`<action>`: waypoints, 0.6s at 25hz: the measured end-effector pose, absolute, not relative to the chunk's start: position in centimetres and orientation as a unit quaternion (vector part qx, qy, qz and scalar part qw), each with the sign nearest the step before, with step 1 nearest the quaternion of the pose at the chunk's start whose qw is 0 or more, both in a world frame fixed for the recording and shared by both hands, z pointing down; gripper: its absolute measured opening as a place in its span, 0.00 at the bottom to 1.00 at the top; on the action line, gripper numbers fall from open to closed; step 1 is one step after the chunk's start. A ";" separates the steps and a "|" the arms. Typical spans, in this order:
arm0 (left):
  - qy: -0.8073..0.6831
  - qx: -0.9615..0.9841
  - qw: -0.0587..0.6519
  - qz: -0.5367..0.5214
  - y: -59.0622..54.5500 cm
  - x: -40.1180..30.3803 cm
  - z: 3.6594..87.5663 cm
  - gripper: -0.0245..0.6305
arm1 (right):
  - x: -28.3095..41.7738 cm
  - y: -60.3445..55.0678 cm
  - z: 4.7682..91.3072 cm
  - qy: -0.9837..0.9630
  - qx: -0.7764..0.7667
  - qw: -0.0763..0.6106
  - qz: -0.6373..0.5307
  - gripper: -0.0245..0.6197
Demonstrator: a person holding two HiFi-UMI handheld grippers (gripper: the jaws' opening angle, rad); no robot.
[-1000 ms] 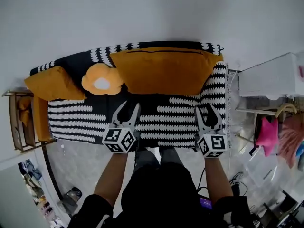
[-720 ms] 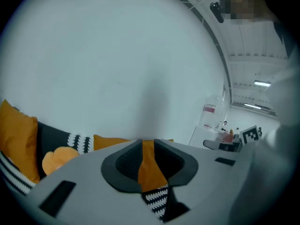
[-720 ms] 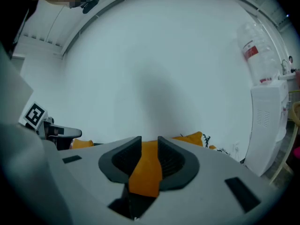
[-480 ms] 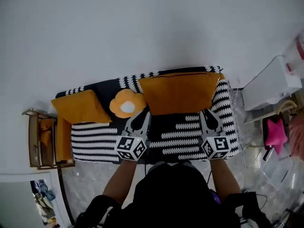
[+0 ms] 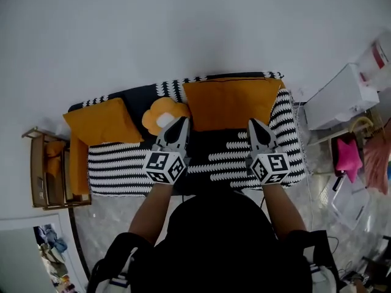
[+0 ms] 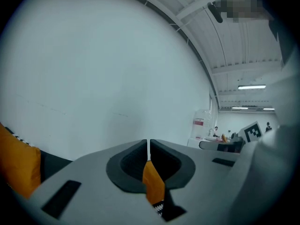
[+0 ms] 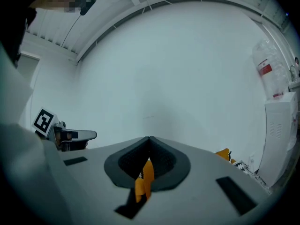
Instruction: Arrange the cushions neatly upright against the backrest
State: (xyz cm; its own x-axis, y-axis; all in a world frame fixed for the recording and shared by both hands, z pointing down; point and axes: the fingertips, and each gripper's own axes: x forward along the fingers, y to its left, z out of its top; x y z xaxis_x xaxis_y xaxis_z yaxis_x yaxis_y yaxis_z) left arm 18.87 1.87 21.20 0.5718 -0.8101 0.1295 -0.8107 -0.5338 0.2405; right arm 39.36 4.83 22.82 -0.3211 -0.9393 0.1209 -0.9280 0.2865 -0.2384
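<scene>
- orange and broad, the large cushion [image 5: 229, 102] leans up against the backrest on the right half of the sofa [image 5: 122, 166], its top edge level with the top of the backrest.
- the sofa wears a black cover with white leaf-like rows and backs onto a pale wall [image 5: 183, 29].
- a smaller orange cushion [image 5: 102, 122] sits tilted at the sofa's left end, against the back corner.
- between the two cushions, at the backrest, lies a flower cushion [image 5: 160, 112], orange with a pale centre. it touches the large cushion's left edge.
- the left gripper [image 5: 177, 127] points at the backrest, its tip over the large cushion's lower left corner and the flower cushion's edge in the head view.
- in the left gripper view the jaws of the left gripper [image 6: 148, 146] have just been closing and now stand together, only a hairline apart. a strip of orange and a bit of patterned cover show through the hollow behind the tips, and the wall fills the view ahead.
- the right gripper [image 5: 255, 127] points the same way, its tip over the large cushion's lower right corner.
- in its own view the right gripper [image 7: 149, 142] has also just been closing. its tips meet, with a sliver of orange in the hollow behind them.
- a white cabinet [image 5: 339, 99] stands beyond the sofa's right edge and a wooden rack [image 5: 40, 176] beyond its left edge.
</scene>
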 end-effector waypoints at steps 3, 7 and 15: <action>-0.470 0.871 0.141 -0.010 2.2 18.2 20.8 0.09 | 39.1 4.8 22.4 0.809 -0.573 0.015 -0.127 0.08; -0.477 0.867 0.144 -0.018 3.2 17.7 20.9 0.09 | 38.6 4.9 22.0 0.820 -0.561 0.006 -0.115 0.08; -0.489 0.859 0.150 -0.027 3.5 16.9 20.9 0.09 | 38.4 3.7 21.6 0.831 -0.546 0.001 -0.107 0.08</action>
